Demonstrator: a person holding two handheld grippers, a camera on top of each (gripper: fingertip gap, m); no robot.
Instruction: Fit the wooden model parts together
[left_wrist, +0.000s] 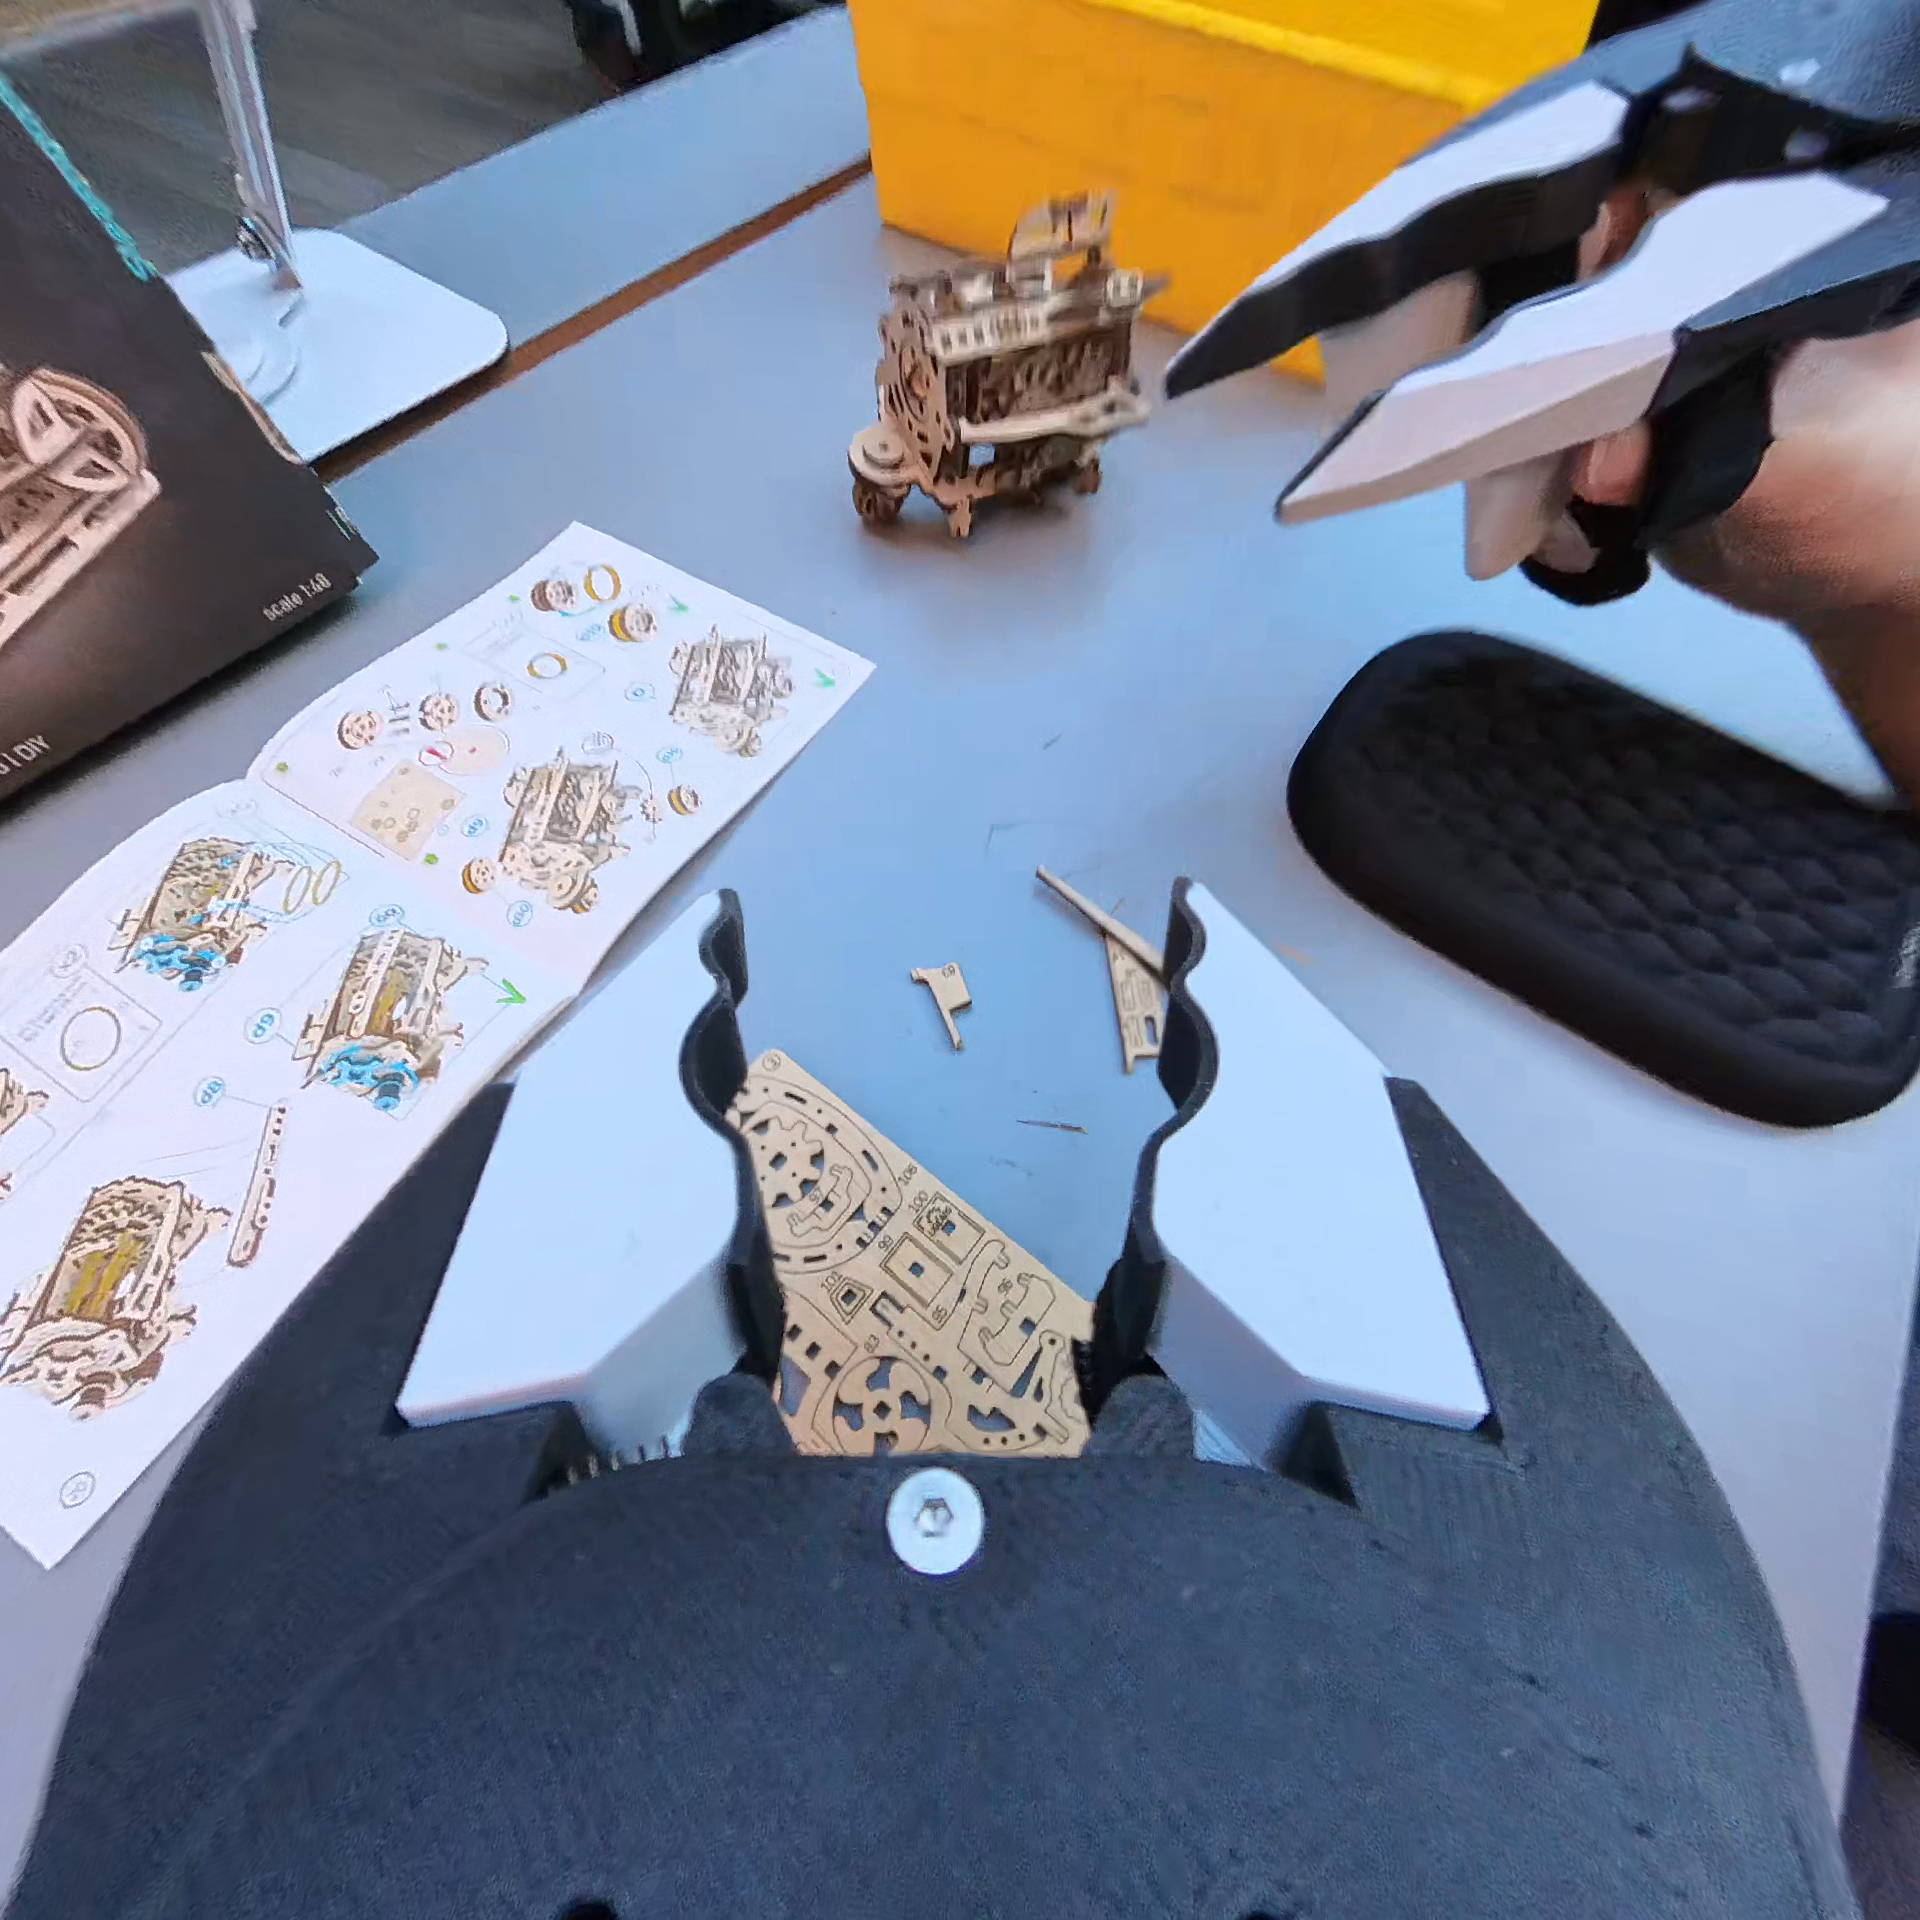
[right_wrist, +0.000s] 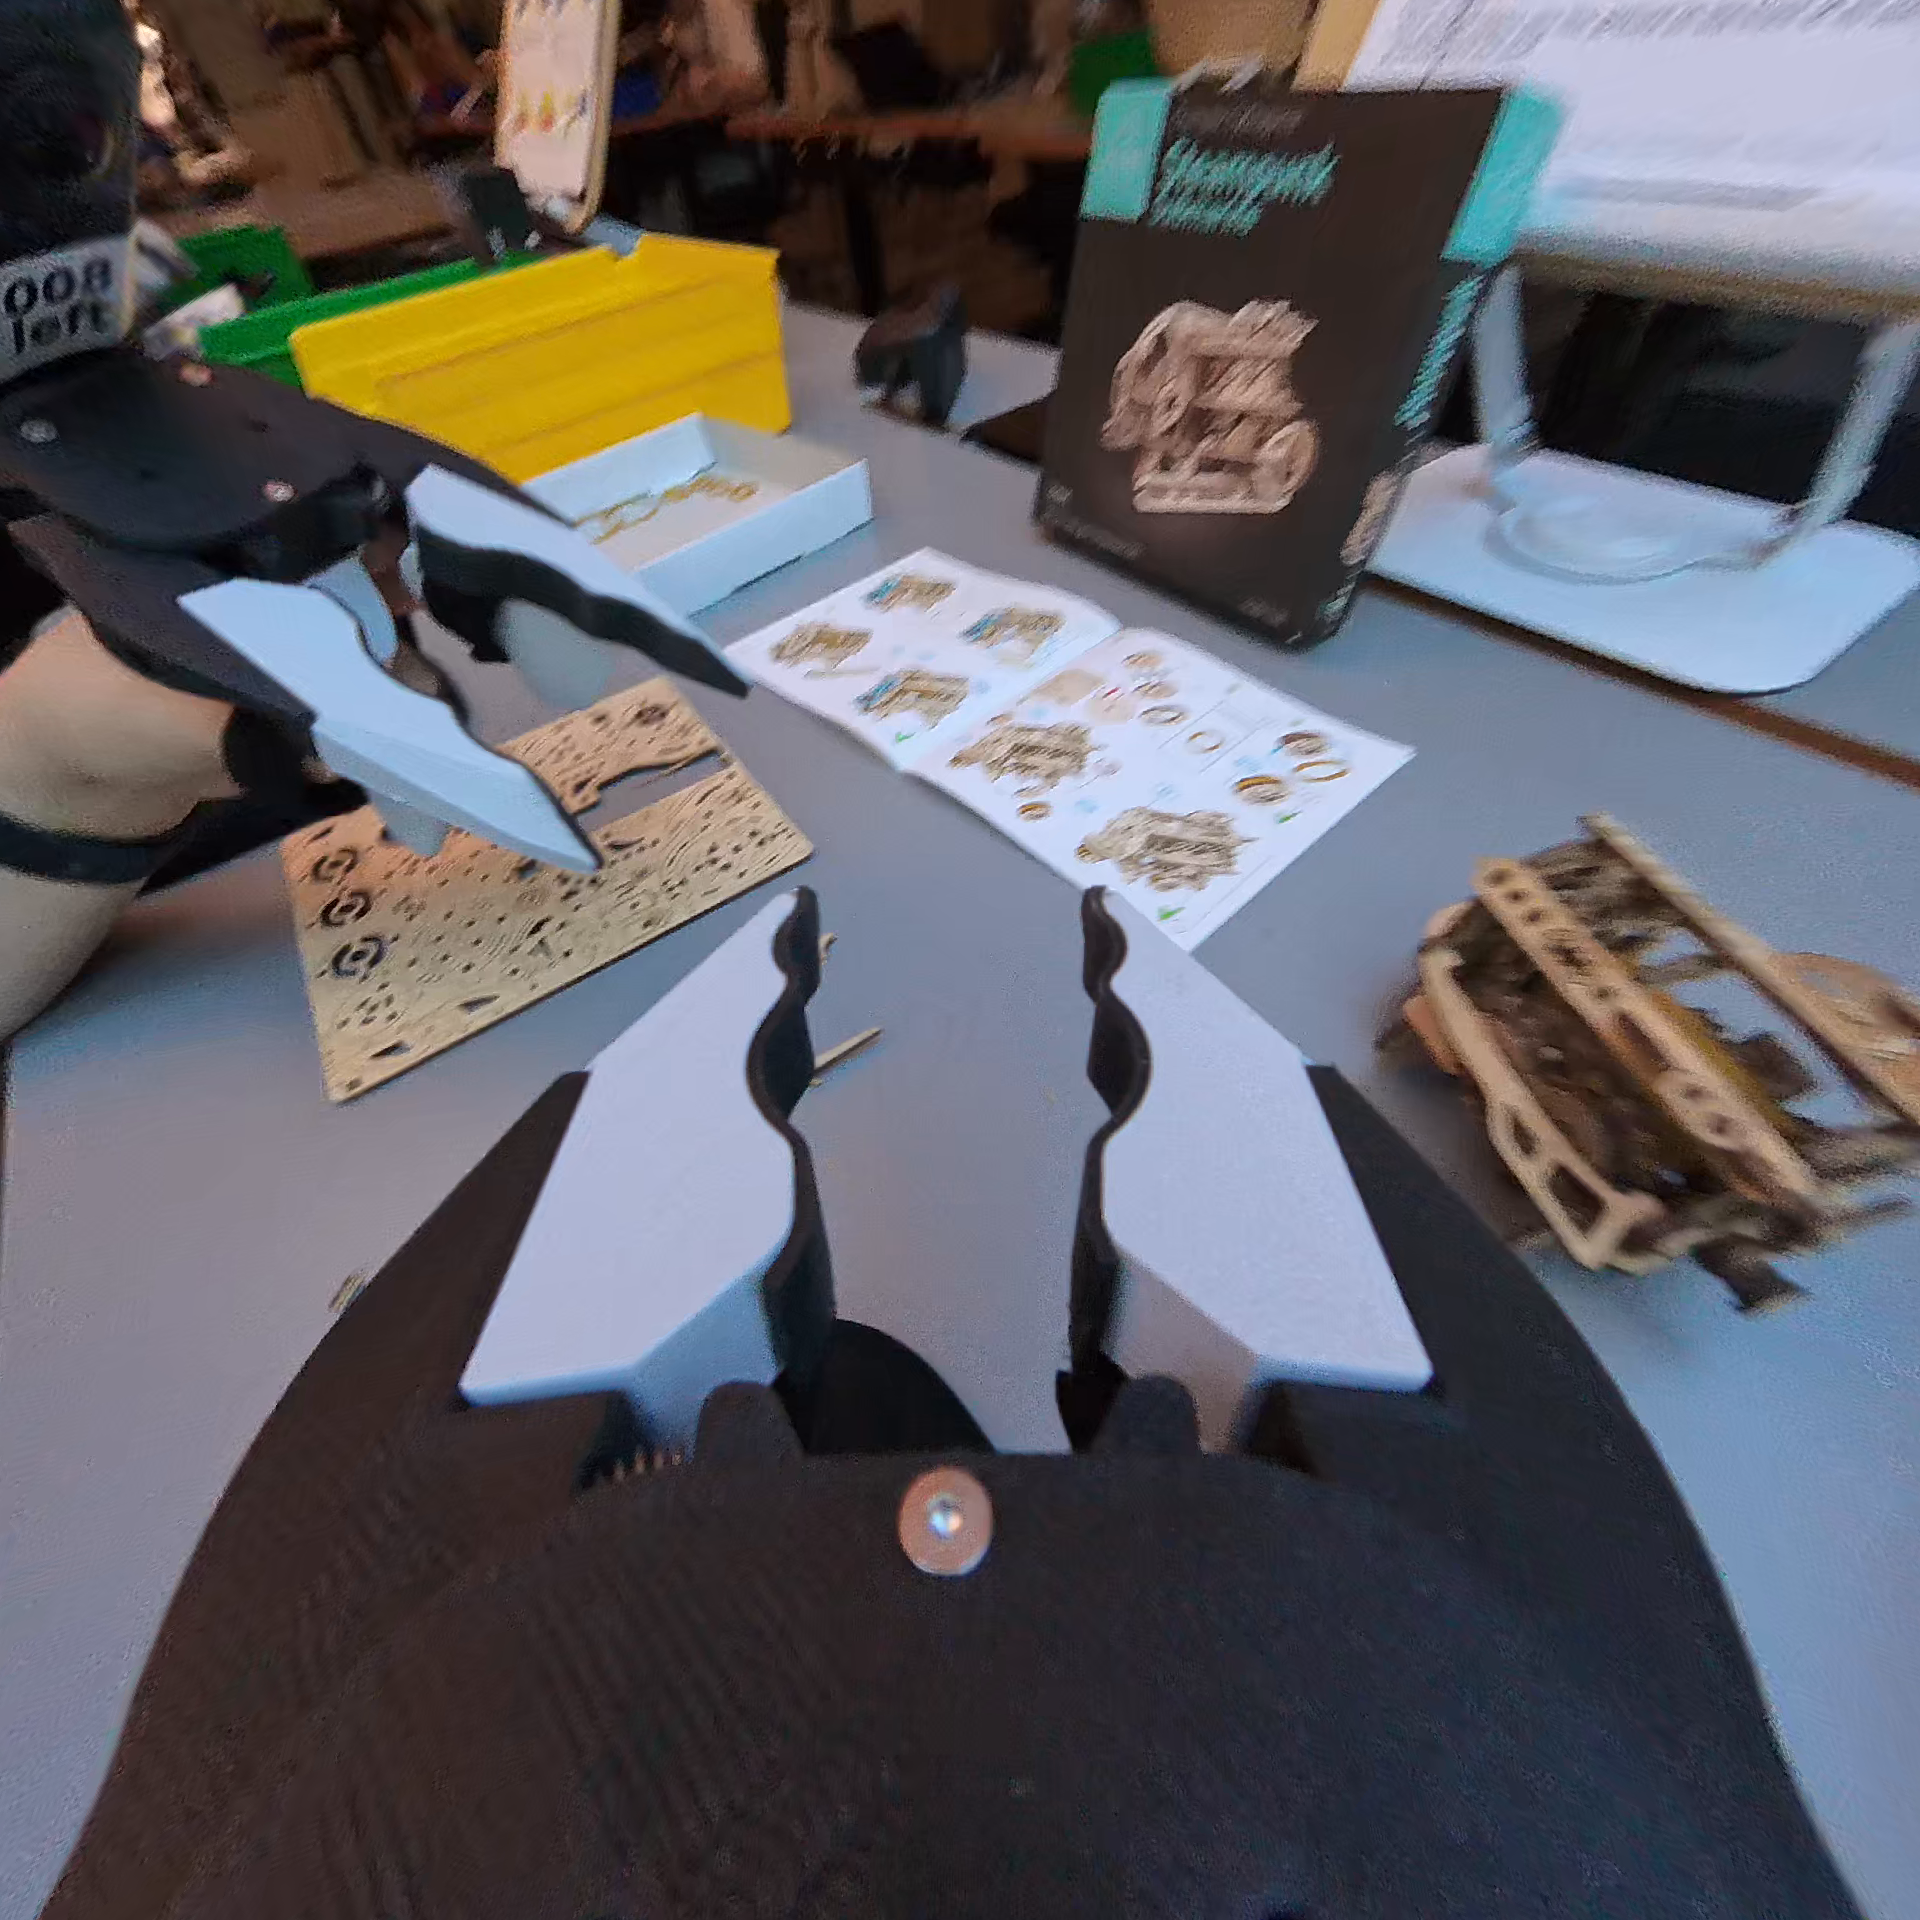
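Observation:
A partly built wooden model (left_wrist: 997, 374) stands on the grey table (left_wrist: 1039, 675), far ahead of my left gripper (left_wrist: 956, 914). That gripper is open and empty, low over a laser-cut wooden sheet (left_wrist: 914, 1278). A small flag-shaped part (left_wrist: 943, 997) and a long thin part (left_wrist: 1127, 966) lie loose between its fingertips. My right gripper (left_wrist: 1231, 447) hovers open and empty just right of the model. In the right wrist view my right gripper (right_wrist: 945, 914) is open over bare table, with the model (right_wrist: 1662, 1060) to its right and the left gripper (right_wrist: 665, 774) above the sheet (right_wrist: 468, 966).
An instruction sheet (left_wrist: 416, 883) lies left, with the kit box (left_wrist: 104, 468) behind it. A black padded mat (left_wrist: 1610, 883) lies right. A yellow bin (left_wrist: 1143, 104) stands behind the model. A white tray (right_wrist: 727, 499) and a white stand base (right_wrist: 1621, 582) are at the back.

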